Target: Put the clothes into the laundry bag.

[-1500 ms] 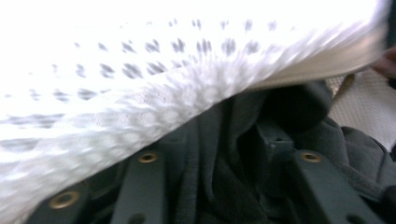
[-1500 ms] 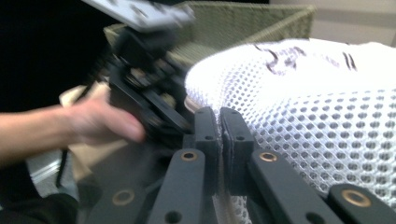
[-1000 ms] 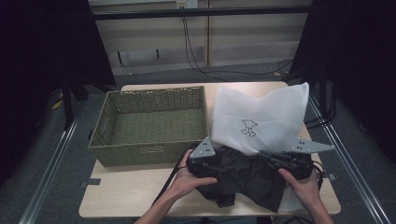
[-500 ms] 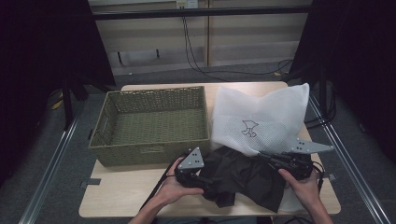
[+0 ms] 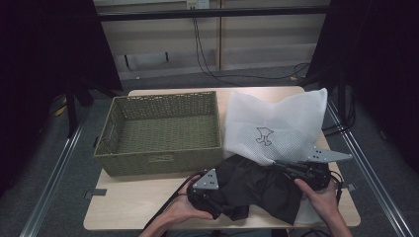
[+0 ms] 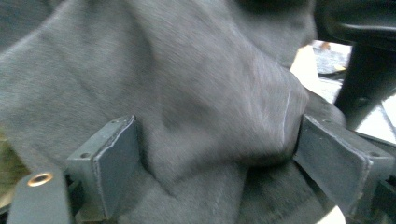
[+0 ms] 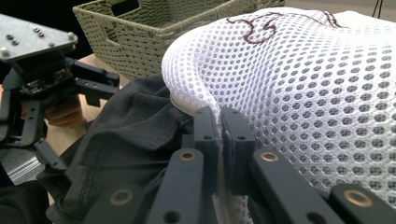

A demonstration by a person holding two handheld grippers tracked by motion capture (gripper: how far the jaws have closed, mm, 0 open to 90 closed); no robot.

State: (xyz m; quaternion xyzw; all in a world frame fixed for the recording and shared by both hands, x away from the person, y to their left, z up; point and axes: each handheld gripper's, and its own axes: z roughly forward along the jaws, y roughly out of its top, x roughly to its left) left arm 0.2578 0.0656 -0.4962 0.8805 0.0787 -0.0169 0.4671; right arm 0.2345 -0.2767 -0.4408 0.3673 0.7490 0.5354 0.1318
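Observation:
A dark grey garment [image 5: 257, 185] lies crumpled at the table's near edge, its far end tucked into the mouth of a white mesh bag [image 5: 276, 123]. My left gripper [image 5: 220, 203] is at the garment's left end. Its jaws have just been opening, and now stand wide on either side of a bulge of the dark cloth [image 6: 187, 70] without squeezing it. My right gripper [image 7: 218, 116] is shut on the mesh bag's [image 7: 303, 84] edge and holds it up over the garment [image 7: 135, 126]. The right gripper view shows the left gripper [image 7: 100, 86] farther off.
A woven olive basket [image 5: 158, 160] stands on the left half of the table, close behind the left hand. Bare wood [image 5: 128, 207] lies in front of it. The table's near edge is just under both hands.
The left gripper has slid toward the near edge and slightly left along the garment, and its jaws stand wider. The right gripper and the mesh bag have stayed put.

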